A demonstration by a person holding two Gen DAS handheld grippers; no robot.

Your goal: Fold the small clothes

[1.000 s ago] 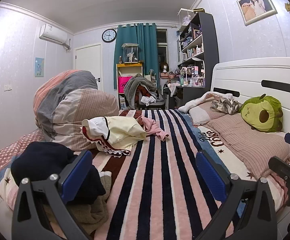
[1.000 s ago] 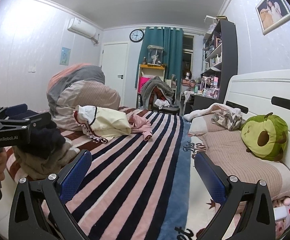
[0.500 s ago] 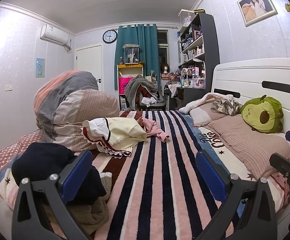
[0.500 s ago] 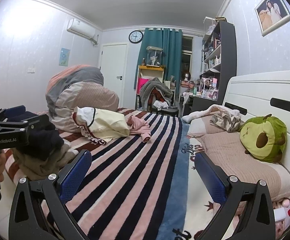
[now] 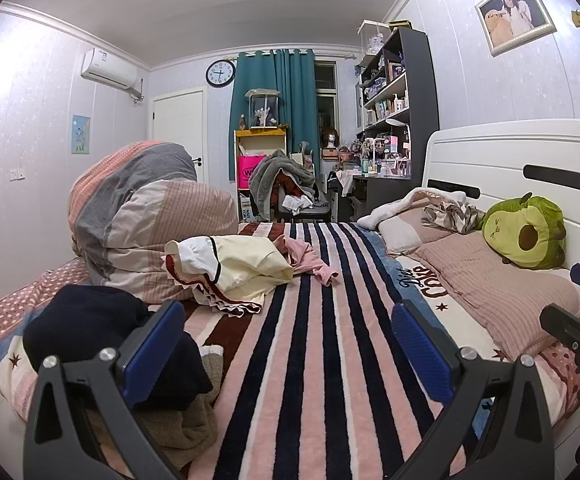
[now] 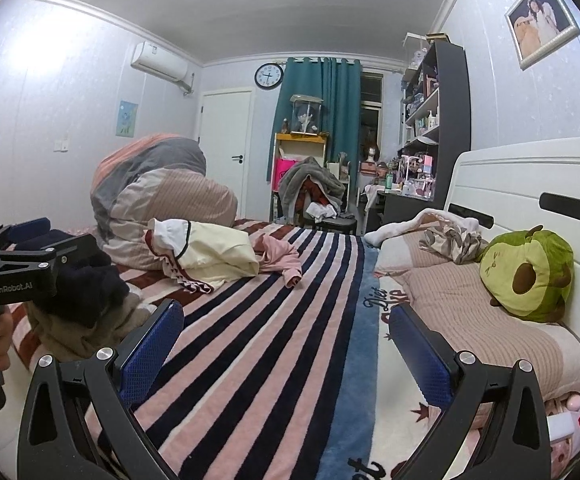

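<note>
Small clothes lie on a striped bed blanket (image 5: 314, 360). A cream garment with dark red trim (image 5: 238, 276) and a pink garment (image 5: 310, 260) lie mid-bed, also in the right wrist view as the cream garment (image 6: 210, 256) and the pink garment (image 6: 282, 258). A dark navy garment (image 5: 102, 328) on a beige one (image 5: 186, 420) sits at the near left. My left gripper (image 5: 290, 348) is open and empty above the blanket. My right gripper (image 6: 290, 352) is open and empty, further right. The left gripper's body (image 6: 14, 276) shows at the right view's left edge.
A rolled duvet (image 5: 142, 216) stands at the bed's left. Pillows (image 5: 490, 280) and a green avocado plush (image 5: 526, 232) lie along the white headboard (image 5: 510, 160). A chair piled with clothes (image 5: 286, 188), desk and shelves stand beyond the bed's far end.
Both grippers have drifted slightly; the views shift a little, with the scene sitting marginally lower and nearer. Nothing was grasped or moved on the bed.
</note>
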